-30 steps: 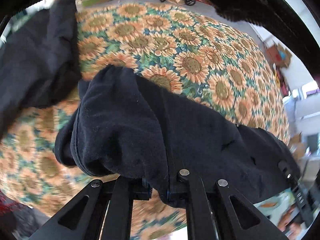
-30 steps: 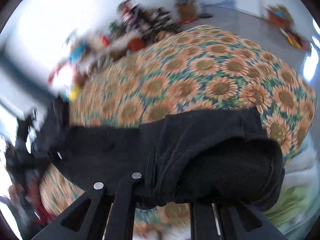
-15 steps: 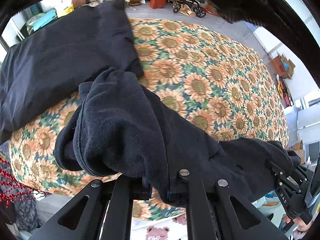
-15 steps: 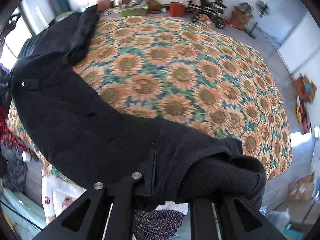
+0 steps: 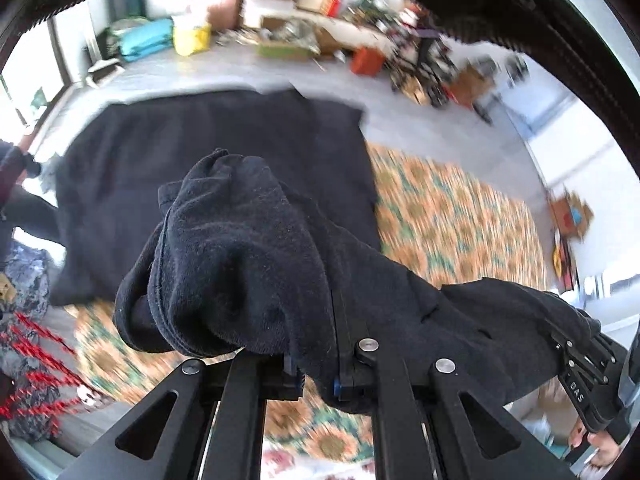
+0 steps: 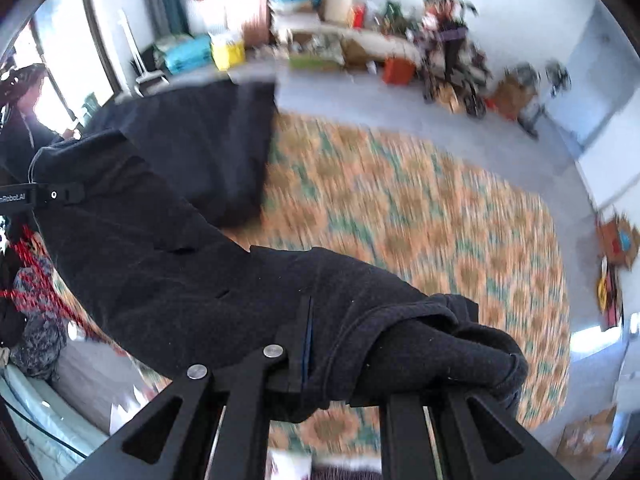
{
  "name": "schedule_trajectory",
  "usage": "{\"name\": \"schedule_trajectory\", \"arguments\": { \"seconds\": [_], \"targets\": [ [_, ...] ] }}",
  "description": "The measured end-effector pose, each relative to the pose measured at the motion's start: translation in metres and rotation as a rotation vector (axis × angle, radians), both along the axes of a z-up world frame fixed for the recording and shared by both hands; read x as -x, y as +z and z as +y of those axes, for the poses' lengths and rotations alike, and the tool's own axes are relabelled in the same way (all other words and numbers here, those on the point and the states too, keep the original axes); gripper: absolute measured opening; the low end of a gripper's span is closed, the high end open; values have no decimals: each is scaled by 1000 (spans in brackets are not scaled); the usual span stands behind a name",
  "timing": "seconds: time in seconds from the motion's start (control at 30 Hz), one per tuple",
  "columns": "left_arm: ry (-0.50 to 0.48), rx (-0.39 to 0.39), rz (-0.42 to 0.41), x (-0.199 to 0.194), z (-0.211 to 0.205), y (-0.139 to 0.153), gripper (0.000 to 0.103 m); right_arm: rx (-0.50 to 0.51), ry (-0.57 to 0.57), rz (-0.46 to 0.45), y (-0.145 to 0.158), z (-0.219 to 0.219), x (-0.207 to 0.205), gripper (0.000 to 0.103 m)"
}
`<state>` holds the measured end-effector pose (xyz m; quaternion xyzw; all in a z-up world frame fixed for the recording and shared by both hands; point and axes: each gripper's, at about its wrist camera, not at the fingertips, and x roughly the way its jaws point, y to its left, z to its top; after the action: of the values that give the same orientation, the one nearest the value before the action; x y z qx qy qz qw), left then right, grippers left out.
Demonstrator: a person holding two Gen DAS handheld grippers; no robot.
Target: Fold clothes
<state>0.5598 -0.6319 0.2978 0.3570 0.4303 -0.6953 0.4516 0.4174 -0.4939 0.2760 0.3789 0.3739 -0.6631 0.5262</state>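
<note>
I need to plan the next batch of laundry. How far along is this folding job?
Done: nothing looks folded yet. In hand: the left gripper and right gripper each clamp a bunched edge of the black garment, stretched in the air between them, its far part trailing over the sunflower bedspread. Left: laying it flat and making every fold.

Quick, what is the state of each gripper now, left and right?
Left gripper: closed on one end of the black garment.
Right gripper: closed on the other end of the same black garment, lifted above the sunflower bedspread.
</note>
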Motion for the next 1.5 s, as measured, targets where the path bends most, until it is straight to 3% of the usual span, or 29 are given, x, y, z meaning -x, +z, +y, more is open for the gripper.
{"name": "schedule_trajectory", "arguments": {
  "seconds": [0.13, 0.3, 0.37, 0.47, 0.53, 0.6, 0.67, 0.73, 0.77, 0.83, 0.87, 0.93, 0.97, 1.03, 1.13, 1.27, 1.43, 1.5],
  "targets": [
    [97, 78, -5, -47, -63, 37, 9, 106, 72, 32, 36, -80, -31, 11],
    [210, 222, -32, -116, -124, 47, 9, 233, 147, 2, 34, -185, -73, 11],
    [230, 231, -72, -131, -140, 22, 9, 271, 151, -57, 16, -218, -84, 11],
    [245, 163, -108, -148, -156, -58, 9, 260, 157, -92, -48, -254, -103, 12],
    [256, 7, -110, -161, -160, -135, 9, 154, 144, -83, -108, -265, -110, 12],
    [257, -69, -42, -171, -154, -181, 10, 11, 136, -131, -168, -261, -114, 12],
    [243, -41, -6, -175, -145, -191, 14, -78, 148, -168, -208, -253, -116, 13],
    [240, -59, -5, -178, -145, -187, 16, -52, 213, -116, -209, -244, -119, 20],
    [239, -68, -5, -179, -144, -185, 17, -40, 218, -93, -203, -242, -117, 32],
    [256, -142, -8, -182, -148, -179, 20, -72, 169, -105, -195, -240, -108, 46],
    [266, -171, -13, -184, -149, -177, 25, -103, 141, -118, -192, -239, -103, 60],
    [291, -214, -23, -188, -148, -172, 37, -166, 92, -134, -192, -236, -90, 66],
    [300, -213, -34, -190, -145, -168, 50, -182, 74, -138, -190, -233, -84, 66],
    [314, -195, -76, -194, -137, -159, 61, -177, 62, -105, -184, -225, -77, 68],
    [303, -163, -111, -196, -121, -148, 61, -155, 75, -1, -176, -213, -78, 73],
    [273, -135, -137, -194, -101, -133, 61, -183, 100, 127, -172, -199, -89, 66],
    [255, -44, -107, -179, -98, -111, 61, -50, 137, 90, -140, -196, -105, 60],
    [240, -16, -95, -168, -105, -110, 61, -6, 161, 60, -136, -199, -112, 47]
  ]
}}
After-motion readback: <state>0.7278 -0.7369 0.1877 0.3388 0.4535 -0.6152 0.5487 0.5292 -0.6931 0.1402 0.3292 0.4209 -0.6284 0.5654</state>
